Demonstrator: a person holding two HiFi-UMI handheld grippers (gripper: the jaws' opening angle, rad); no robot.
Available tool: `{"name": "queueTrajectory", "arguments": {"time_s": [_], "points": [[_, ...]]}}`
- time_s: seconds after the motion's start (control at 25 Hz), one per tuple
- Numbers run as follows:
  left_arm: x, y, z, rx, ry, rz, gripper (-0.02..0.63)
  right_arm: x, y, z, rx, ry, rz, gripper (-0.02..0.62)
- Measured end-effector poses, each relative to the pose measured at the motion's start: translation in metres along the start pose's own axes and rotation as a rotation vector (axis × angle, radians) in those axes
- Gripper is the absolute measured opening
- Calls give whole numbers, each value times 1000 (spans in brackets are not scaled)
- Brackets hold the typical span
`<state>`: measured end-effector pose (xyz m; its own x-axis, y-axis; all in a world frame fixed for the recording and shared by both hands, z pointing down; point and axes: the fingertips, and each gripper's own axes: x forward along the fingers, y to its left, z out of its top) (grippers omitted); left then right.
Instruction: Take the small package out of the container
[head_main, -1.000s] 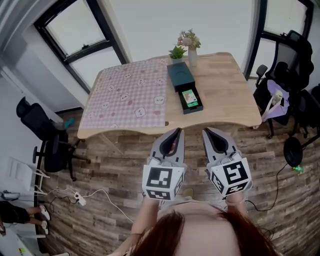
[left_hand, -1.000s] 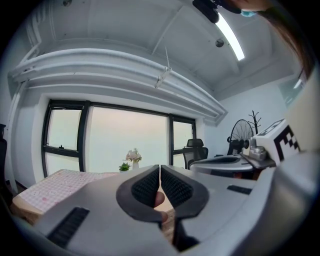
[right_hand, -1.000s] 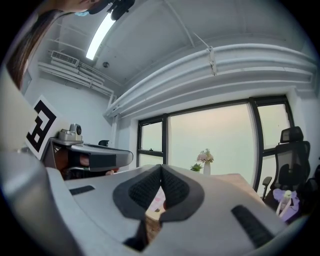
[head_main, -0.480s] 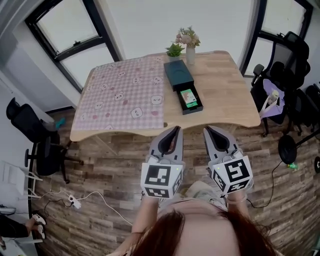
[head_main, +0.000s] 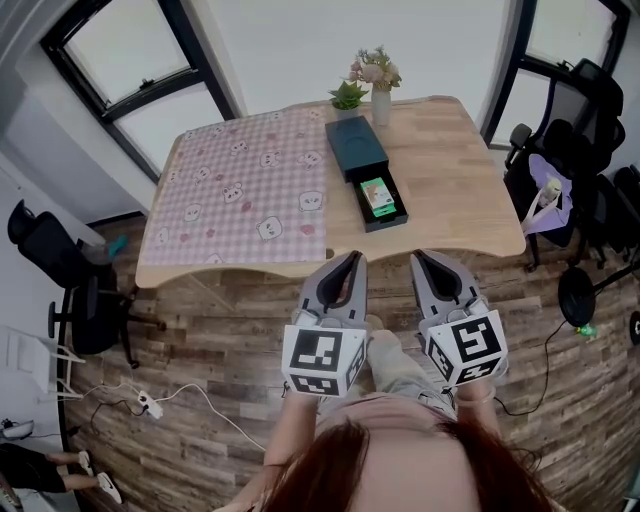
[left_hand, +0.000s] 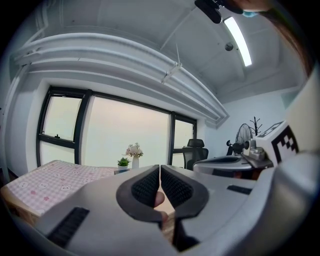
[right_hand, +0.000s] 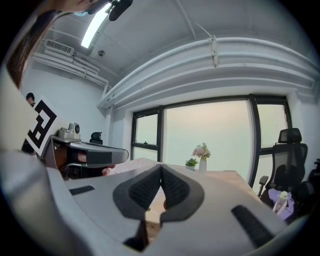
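Left claw (head_main: 351, 260): clenching on nothing, hovering over the plank floor (head_main: 220, 330) just short of the worktop (head_main: 450, 190).
Right claw (head_main: 421, 258): clenching empty too, hovering beside the left claw.
Small package (head_main: 378, 195): lying, green, in the dark container's (head_main: 388, 220) open tray.
Container: sitting on the worktop's bare wood, just beside the checked cloth (head_main: 240, 195), near the flower vase (head_main: 380, 100).

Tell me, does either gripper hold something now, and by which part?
Nothing is held. The left gripper and right gripper are both shut and empty; the small package lies in the container.
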<state>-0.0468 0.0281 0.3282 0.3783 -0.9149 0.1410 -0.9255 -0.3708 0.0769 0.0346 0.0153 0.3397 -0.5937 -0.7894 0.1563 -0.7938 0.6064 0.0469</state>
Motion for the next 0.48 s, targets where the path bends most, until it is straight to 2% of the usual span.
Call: {"name": "queueTrajectory", "arguments": {"time_s": [0.48], "points": [[65, 28, 5, 9, 20, 11, 14, 63, -43, -5, 11, 16, -1, 2]]}}
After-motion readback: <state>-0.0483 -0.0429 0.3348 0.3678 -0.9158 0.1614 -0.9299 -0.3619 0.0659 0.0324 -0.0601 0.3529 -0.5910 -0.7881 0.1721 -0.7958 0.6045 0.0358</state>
